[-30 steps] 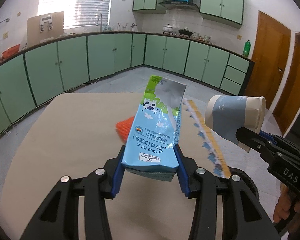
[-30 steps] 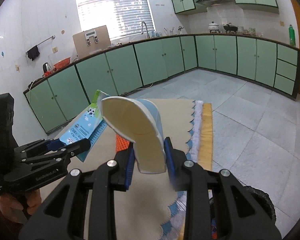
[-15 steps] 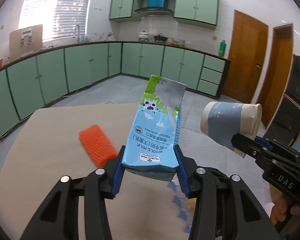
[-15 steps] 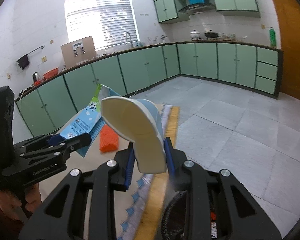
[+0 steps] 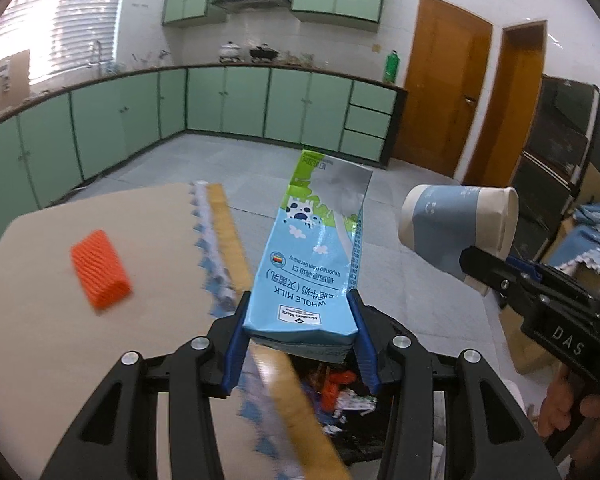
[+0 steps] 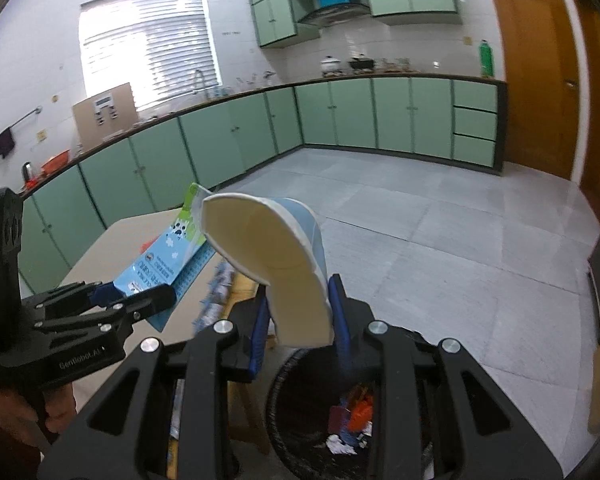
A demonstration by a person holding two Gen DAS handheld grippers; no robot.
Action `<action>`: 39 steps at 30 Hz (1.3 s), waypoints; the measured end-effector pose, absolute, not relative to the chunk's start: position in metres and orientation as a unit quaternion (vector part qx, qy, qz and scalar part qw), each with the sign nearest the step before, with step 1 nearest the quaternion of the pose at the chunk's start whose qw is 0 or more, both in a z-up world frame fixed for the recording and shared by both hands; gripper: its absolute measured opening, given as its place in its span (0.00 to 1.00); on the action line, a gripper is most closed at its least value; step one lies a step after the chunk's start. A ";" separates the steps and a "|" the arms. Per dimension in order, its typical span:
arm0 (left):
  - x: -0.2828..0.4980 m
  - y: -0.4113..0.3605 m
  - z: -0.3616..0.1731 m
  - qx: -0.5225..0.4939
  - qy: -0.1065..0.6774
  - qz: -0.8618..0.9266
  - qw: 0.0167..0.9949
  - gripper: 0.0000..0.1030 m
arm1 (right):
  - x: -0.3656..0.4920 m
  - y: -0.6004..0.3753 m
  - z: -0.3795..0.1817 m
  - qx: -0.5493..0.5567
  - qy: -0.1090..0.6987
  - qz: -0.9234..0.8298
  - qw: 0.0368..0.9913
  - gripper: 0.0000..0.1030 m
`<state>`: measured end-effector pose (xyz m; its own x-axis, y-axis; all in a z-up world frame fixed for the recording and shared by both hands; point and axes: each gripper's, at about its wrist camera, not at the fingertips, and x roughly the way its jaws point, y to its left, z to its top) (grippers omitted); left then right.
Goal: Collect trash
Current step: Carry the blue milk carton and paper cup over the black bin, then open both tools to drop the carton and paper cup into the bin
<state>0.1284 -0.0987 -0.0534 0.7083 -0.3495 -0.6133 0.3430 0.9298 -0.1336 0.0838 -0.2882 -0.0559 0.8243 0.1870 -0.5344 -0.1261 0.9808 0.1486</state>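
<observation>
Carrying: two pieces of trash at once, one in each gripper, both held out past the table's edge toward the bin below.

Left wrist view
- Left gripper [image 5: 300,322]: my jaws stand partly apart and clamp the milk carton [image 5: 314,252] by its sides near the bottom end.
- Carton's axis: its length runs straight away from me along my fingers, with the torn silver top farthest out and the print upside down to my camera.
- Why so: I judge that gripping the base end leaves the rest free to slide out cleanly once I let go.
- Right gripper [image 5: 478,268]: it holds the paper cup [image 5: 456,230] to the right of my carton, apart from it.
- Table [image 5: 52,344]: an orange mesh sleeve [image 5: 100,270] lies on it, well in from the scalloped cloth edge [image 5: 216,256]; it is not yet collected.
- Bin [image 5: 354,420]: it is dark and sits beneath my jaws, with scraps inside.

Right wrist view
- Right gripper [image 6: 300,314]: my jaws are narrowly set and squeeze the paper cup [image 6: 284,264] flat across its rim end.
- Cup's axis: it points up and away from me, with the open mouth turned back toward my camera.
- Bin [image 6: 278,396]: it sits below my fingers, off the table's [image 6: 108,248] corner, so a drop from here looks likely to land inside.
- Left gripper [image 6: 134,300]: it holds the carton [image 6: 168,258] over the table's edge at my left.
</observation>
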 end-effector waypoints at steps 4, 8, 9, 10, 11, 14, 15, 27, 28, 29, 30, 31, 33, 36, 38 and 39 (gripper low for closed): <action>0.126 -0.119 -0.064 -0.002 0.334 -0.203 0.920 0.45 | 0.075 -0.306 -0.064 0.056 0.289 0.059 0.954 0.27; 0.126 -0.133 -0.073 0.000 0.336 -0.213 0.917 0.45 | 0.067 -0.318 -0.073 0.057 0.293 0.041 0.953 0.28; 0.126 -0.135 -0.075 0.000 0.337 -0.215 0.917 0.45 | 0.065 -0.321 -0.075 0.057 0.295 0.036 0.953 0.28; 0.126 -0.138 -0.077 -0.001 0.337 -0.217 0.916 0.45 | 0.064 -0.322 -0.077 0.058 0.296 0.034 0.953 0.28; 0.126 -0.141 -0.079 0.001 0.336 -0.218 0.916 0.45 | 0.062 -0.325 -0.080 0.060 0.297 0.031 0.952 0.28; 0.128 -0.149 -0.083 0.004 0.334 -0.220 0.917 0.45 | 0.059 -0.330 -0.087 0.065 0.302 0.023 0.951 0.28; 0.129 -0.150 -0.084 0.005 0.334 -0.221 0.916 0.45 | 0.059 -0.331 -0.088 0.066 0.303 0.021 0.951 0.28; 0.139 -0.183 -0.109 0.030 0.362 -0.238 0.901 0.45 | 0.064 -0.351 -0.117 0.081 0.328 -0.006 0.941 0.30; 0.140 -0.187 -0.113 0.033 0.368 -0.241 0.898 0.45 | 0.065 -0.354 -0.122 0.085 0.335 -0.009 0.938 0.31; 0.142 -0.191 -0.115 0.036 0.372 -0.243 0.895 0.45 | 0.066 -0.356 -0.126 0.088 0.340 -0.011 0.936 0.32; 0.143 -0.193 -0.117 0.038 0.374 -0.244 0.894 0.45 | 0.068 -0.357 -0.129 0.089 0.346 -0.013 0.934 0.32; 0.144 -0.195 -0.121 0.040 0.378 -0.246 0.892 0.45 | 0.069 -0.358 -0.132 0.090 0.350 -0.015 0.932 0.33; 0.145 -0.200 -0.127 0.044 0.384 -0.249 0.888 0.45 | 0.074 -0.359 -0.137 0.089 0.358 -0.019 0.929 0.34; 0.149 -0.204 -0.134 0.048 0.393 -0.250 0.884 0.45 | 0.079 -0.361 -0.146 0.090 0.369 -0.022 0.925 0.39; 0.154 -0.207 -0.138 0.045 0.403 -0.255 0.878 0.45 | 0.083 -0.362 -0.152 0.088 0.376 -0.027 0.922 0.41; 0.155 -0.207 -0.139 0.045 0.405 -0.256 0.877 0.45 | 0.085 -0.362 -0.154 0.087 0.378 -0.029 0.921 0.46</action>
<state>0.1548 -0.2074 -0.1395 0.5407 -0.4117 -0.7336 0.4849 0.8651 -0.1282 0.0846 -0.3622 -0.1535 0.7130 0.0133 -0.7011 0.1186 0.9831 0.1393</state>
